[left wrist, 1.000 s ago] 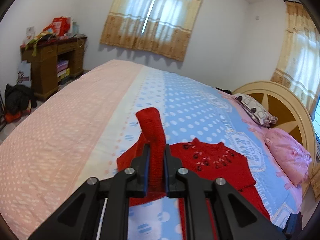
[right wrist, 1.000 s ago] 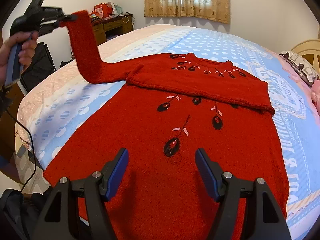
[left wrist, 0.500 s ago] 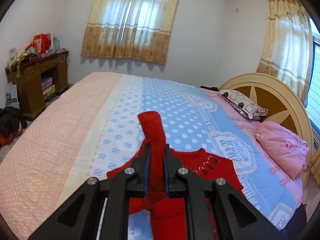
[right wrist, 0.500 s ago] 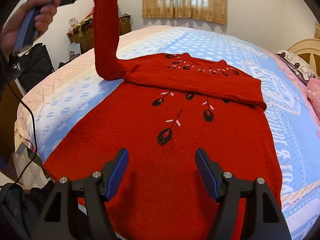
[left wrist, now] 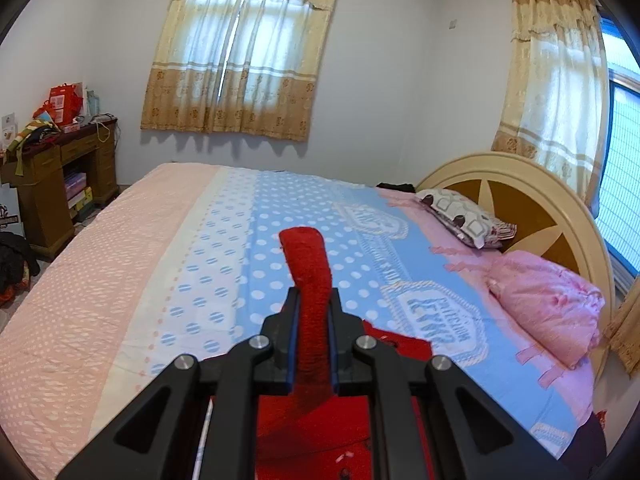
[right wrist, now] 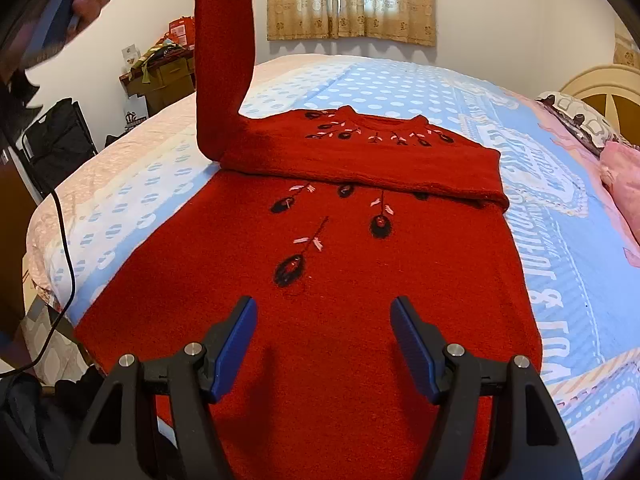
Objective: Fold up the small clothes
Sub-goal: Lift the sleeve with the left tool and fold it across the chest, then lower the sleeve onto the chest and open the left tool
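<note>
Your right gripper [right wrist: 323, 334] hangs low over the hem end of the red sweater [right wrist: 340, 280], jaws wide apart with nothing between them. The sweater lies flat on the bed [right wrist: 420, 80], neck away from you, with one sleeve already folded across the chest below the collar. Black and pink flower stitching runs down its front.

Your left gripper [left wrist: 313, 320] is clamped tight on the cuff end of the other sleeve [right wrist: 224, 60], which rises nearly upright from the sweater's left shoulder to the top of the right view. In the left view the cuff pokes out past the fingertips, with the rest of the sweater below.

Beyond lie the dotted blue and pink bedspread [left wrist: 248, 240], two pillows [left wrist: 548, 304] against the headboard [left wrist: 532, 184], a cluttered wooden cabinet [left wrist: 52, 176] to the left, and curtained windows [left wrist: 240, 52].
</note>
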Motion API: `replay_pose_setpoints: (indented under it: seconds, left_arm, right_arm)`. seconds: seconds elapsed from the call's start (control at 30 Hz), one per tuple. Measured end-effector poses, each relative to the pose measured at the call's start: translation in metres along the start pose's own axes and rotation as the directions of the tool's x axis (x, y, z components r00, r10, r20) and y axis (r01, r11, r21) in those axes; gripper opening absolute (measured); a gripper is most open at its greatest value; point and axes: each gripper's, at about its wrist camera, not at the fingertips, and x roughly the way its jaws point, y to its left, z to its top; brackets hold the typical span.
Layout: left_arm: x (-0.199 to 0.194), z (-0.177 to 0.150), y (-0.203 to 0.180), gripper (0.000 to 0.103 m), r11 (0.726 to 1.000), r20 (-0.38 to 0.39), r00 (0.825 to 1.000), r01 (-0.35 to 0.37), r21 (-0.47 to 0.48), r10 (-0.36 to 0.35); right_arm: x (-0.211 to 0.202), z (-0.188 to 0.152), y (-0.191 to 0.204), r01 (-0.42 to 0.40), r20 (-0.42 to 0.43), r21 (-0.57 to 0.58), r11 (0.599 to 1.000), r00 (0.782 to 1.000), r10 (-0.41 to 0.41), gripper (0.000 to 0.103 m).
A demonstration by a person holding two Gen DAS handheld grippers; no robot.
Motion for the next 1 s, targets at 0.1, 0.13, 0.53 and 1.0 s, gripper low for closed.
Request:
replay_pose_setpoints:
  seconds: [0.1, 0.13, 0.53, 1.0]
  left_arm:
    - [0.004, 0.007, -0.011, 0.012, 1.000, 0.004, 1.000, 0.007, -0.002, -0.007]
    - [0.005, 0.009, -0.014, 0.012, 1.000, 0.001, 1.000, 0.010, -0.005, -0.010]
    - [0.049, -0.002, -0.068, 0.012, 0.999, -0.057, 0.998, 0.030, 0.027, -0.028]
    - [0.150, -0.079, -0.149, 0.012, 0.991, -0.256, 0.966, 0.057, 0.119, -0.025]
  right_arm:
    - [0.002, -0.003, -0.003, 0.005, -0.006, -0.004, 1.000, 1.000, -0.005, 0.070]
    - [0.002, -0.004, -0.003, 0.006, -0.008, -0.005, 1.000, 1.000, -0.006, 0.070]
    - [0.003, -0.019, -0.001, -0.002, -0.022, -0.030, 1.000, 1.000, 0.001, 0.070]
    - [0.004, -0.023, 0.007, -0.009, -0.027, -0.058, 0.998, 1.000, 0.007, 0.070]
